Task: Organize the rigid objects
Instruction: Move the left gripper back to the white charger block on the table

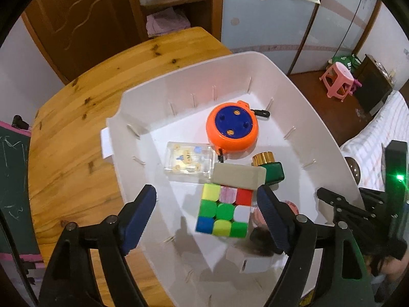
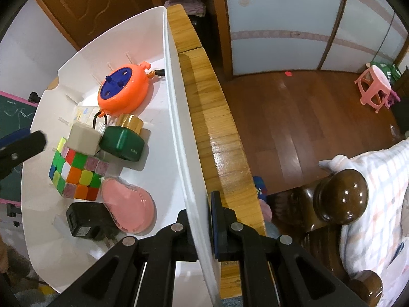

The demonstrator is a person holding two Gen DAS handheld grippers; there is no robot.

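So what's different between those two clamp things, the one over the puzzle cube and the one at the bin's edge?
The left gripper is open, holding nothing, above the puzzle cube; the right gripper is shut on the white bin's wall. The left one hangs over the bin's inside, while the right one sits at its rim beside the wooden table. Both are black with blue pads and point steeply down.

Wooden floor (image 2: 294, 117), brown door (image 1: 76, 12), pink stool (image 2: 375, 87) (small, plastic).

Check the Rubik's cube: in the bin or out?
In. The Rubik's cube rests on the floor of the white bin, beside the grey block, with the open left claw above it.
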